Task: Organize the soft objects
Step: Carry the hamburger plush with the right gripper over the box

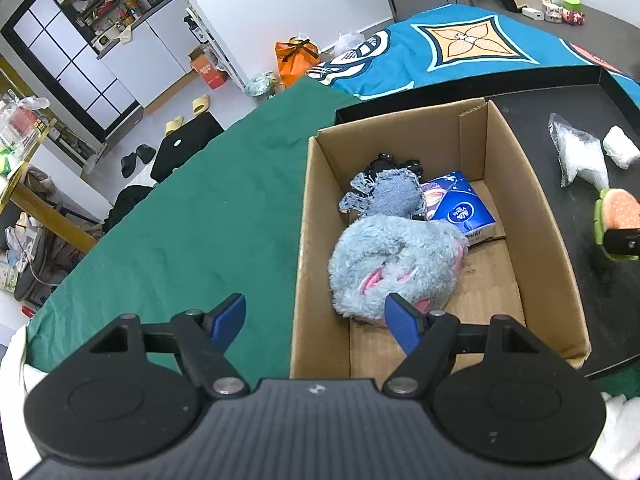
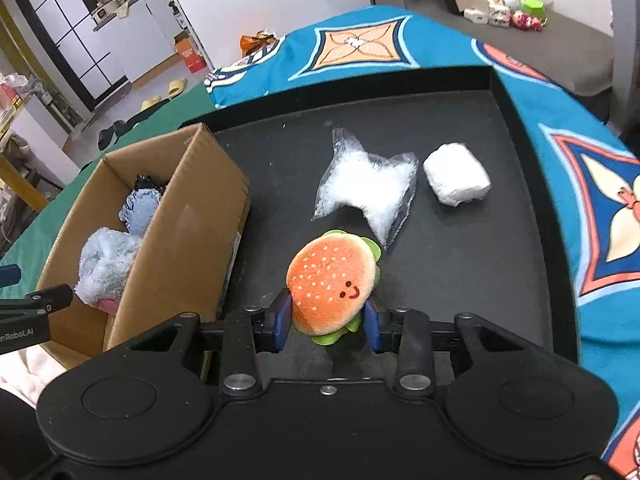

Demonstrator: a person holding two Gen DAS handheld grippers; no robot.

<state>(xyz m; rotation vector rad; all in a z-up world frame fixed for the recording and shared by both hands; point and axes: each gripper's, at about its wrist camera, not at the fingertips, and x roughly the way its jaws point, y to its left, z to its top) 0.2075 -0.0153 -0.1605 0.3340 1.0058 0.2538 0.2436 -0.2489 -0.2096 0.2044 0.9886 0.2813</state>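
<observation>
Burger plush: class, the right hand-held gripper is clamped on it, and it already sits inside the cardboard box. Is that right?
Not quite. The right hand-held gripper is clamped on the burger plush, but the plush is above the black tray, outside the cardboard box. The right wrist view shows this.

- The burger toy [image 2: 332, 284] has an orange bun with little white dots, a red smile and green edges.
- The fluffy toy [image 1: 396, 264] is grey-blue with pink bits.
- The box [image 1: 532, 216] is plain brown.
- The tissue pack [image 1: 460, 210] is dark blue with white marks.
- The tray [image 2: 460, 248] is black.
- The plastic bag [image 2: 366, 190] is clear and white inside.
- The small bundle [image 2: 456, 174] is white.
- One cloth [image 1: 192, 216] is dark green.
- The other cloth [image 2: 560, 128] is bright blue with orange and cream star shapes.
- The gripper pads [image 2: 282, 320] are blue.
</observation>
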